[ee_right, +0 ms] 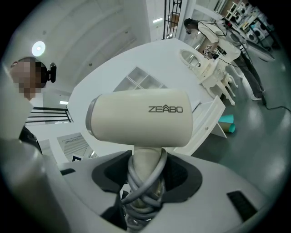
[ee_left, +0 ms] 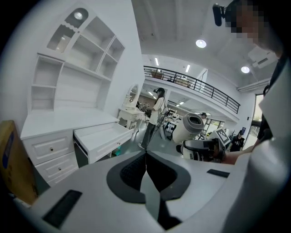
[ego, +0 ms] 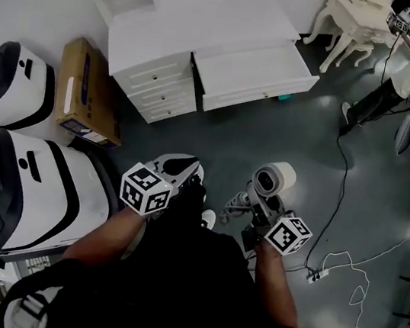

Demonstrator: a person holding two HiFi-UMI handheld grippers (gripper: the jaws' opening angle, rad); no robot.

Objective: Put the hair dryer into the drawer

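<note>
A cream hair dryer point(ego: 273, 179) with its grey cord wound round the handle stands upright in my right gripper point(ego: 264, 203), over the dark floor. In the right gripper view the jaws are shut on the handle point(ee_right: 144, 182), and the barrel point(ee_right: 141, 119) lies across above them. My left gripper point(ego: 182, 165) hangs beside it on the left, with its jaws shut point(ee_left: 146, 157) and nothing between them. Ahead stands a white desk whose wide drawer point(ego: 254, 71) is pulled out; the same drawer point(ee_left: 102, 134) shows in the left gripper view. Both grippers are well short of it.
A cardboard box point(ego: 89, 91) leans by the desk's left drawers. Two white-and-black machines point(ego: 17, 184) stand at the left. A cable and power strip point(ego: 319, 274) lie on the floor at the right. A person point(ego: 405, 71) stands far right, near a white table point(ego: 350, 24).
</note>
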